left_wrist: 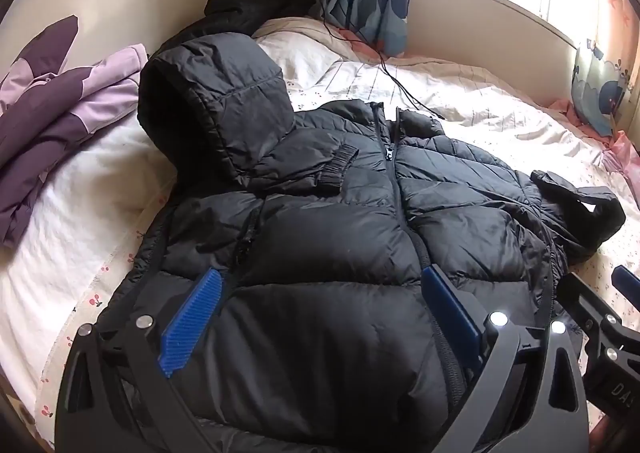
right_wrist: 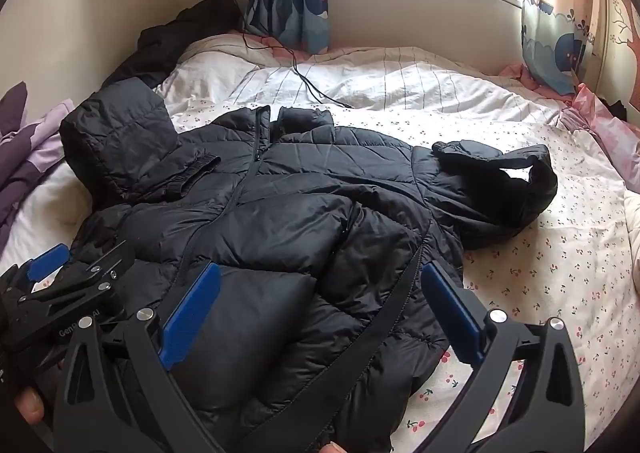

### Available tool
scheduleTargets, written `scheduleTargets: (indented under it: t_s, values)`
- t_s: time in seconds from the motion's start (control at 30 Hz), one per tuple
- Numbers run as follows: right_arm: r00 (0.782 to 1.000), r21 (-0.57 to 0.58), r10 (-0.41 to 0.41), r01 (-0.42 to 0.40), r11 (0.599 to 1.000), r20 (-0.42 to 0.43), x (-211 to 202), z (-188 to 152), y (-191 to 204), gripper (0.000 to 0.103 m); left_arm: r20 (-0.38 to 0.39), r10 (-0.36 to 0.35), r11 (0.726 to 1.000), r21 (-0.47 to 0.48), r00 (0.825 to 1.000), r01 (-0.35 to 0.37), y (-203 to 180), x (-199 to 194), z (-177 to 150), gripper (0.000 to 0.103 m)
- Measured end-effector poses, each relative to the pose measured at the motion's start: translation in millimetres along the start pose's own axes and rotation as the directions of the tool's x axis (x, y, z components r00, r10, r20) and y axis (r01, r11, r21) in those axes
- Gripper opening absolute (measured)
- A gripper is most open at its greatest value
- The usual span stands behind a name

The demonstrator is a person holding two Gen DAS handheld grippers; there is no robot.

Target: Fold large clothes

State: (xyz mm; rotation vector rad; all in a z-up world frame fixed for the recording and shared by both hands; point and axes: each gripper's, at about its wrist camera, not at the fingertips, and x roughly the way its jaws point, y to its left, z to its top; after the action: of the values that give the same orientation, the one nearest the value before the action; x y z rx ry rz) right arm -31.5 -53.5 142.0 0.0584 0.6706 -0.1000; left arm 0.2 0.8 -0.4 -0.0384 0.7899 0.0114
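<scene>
A black hooded puffer jacket [left_wrist: 340,237] lies front up on the bed, zipped. Its hood [left_wrist: 216,101] stands up at the far left. One sleeve is folded across the chest, its cuff [left_wrist: 338,169] by the zip. The other sleeve [right_wrist: 512,189] curls out to the right on the sheet. My left gripper [left_wrist: 320,293] hovers open over the jacket's near hem, left of the zip, nothing between its blue pads. My right gripper [right_wrist: 320,293] is open over the hem's right part and side edge. The two grippers are side by side.
The cherry-print sheet [right_wrist: 540,273] is bare to the right of the jacket. A purple and lilac garment [left_wrist: 60,113] is heaped at the left. Another dark garment [left_wrist: 260,1] lies by the far wall. A black cable [left_wrist: 384,65] trails from the wall socket across the white bedding.
</scene>
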Motion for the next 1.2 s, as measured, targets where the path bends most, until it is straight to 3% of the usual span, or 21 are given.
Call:
scheduleTargets:
  t_s: [1.2]
  values:
    - [1.0,-0.028,-0.015,0.014,1.0,-0.016,10.3,-8.7,0.0,0.097,-0.008,-0.006,1.0,-0.005,1.0,0.006,2.1,4.1,-3.0,0.096]
